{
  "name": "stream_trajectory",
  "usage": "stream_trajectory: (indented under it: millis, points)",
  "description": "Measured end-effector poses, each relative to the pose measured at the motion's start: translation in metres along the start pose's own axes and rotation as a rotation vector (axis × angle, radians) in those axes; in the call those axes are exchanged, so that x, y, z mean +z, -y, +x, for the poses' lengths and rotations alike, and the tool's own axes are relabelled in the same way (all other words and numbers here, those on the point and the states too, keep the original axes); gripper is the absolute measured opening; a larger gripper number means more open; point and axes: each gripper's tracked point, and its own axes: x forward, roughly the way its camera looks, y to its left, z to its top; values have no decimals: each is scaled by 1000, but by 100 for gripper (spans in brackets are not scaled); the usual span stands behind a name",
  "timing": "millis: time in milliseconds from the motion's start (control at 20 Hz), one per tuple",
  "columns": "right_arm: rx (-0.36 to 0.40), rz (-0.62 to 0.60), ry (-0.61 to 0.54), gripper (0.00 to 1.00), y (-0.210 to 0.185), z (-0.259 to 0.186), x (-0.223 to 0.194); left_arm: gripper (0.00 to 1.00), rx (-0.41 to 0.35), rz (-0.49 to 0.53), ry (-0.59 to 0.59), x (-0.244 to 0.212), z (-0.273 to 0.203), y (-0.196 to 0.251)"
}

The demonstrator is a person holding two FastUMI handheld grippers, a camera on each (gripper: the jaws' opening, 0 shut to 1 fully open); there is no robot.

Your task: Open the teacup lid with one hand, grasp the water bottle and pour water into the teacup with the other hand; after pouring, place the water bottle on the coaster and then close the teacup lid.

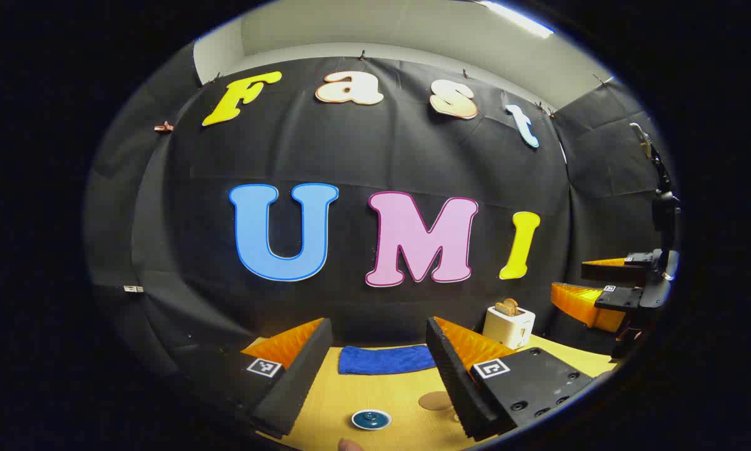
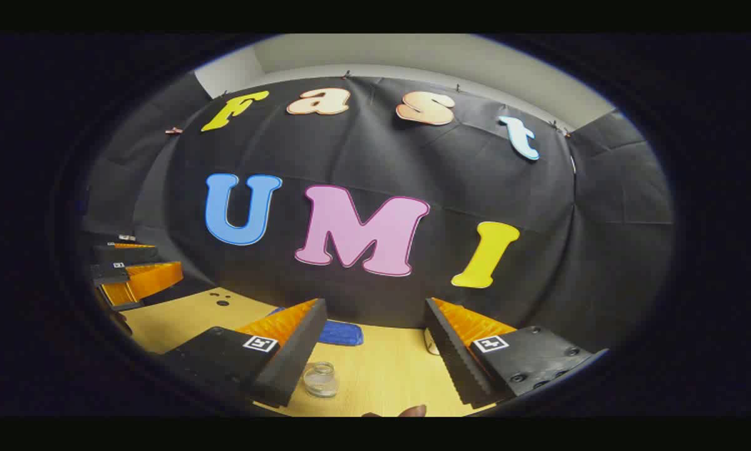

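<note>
In the left gripper view, the left gripper (image 1: 378,369) hangs above the wooden table (image 1: 388,391) with its jaws spread wide and nothing between them. Below the gap, a dark blue teacup lid (image 1: 371,419) lies on the table, with a round brown coaster (image 1: 435,400) just to its right. Farther back are a folded blue cloth (image 1: 386,359) and a white toaster (image 1: 508,326) with a slice of bread standing in its slot. In the right gripper view, the right gripper (image 2: 375,357) is likewise wide open and empty, and a small clear glass bottle (image 2: 321,379) stands upright just beside its left finger; whether it holds water cannot be told.
</note>
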Motion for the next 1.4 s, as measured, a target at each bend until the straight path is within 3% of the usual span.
stream_trajectory:
  millis: [800, 1150, 1400]
  points:
    - [36, 17, -11, 97, -5, 5, -10, 95, -5, 20, -37, -14, 2, 4]
    - [73, 15, -32, 97, -17, 14, -30, 95, -29, 50, -91, -56, 8, 10]
    - [107, 16, -102, 96, -38, 11, -83, 95, -14, 32, -176, -120, 19, 6]
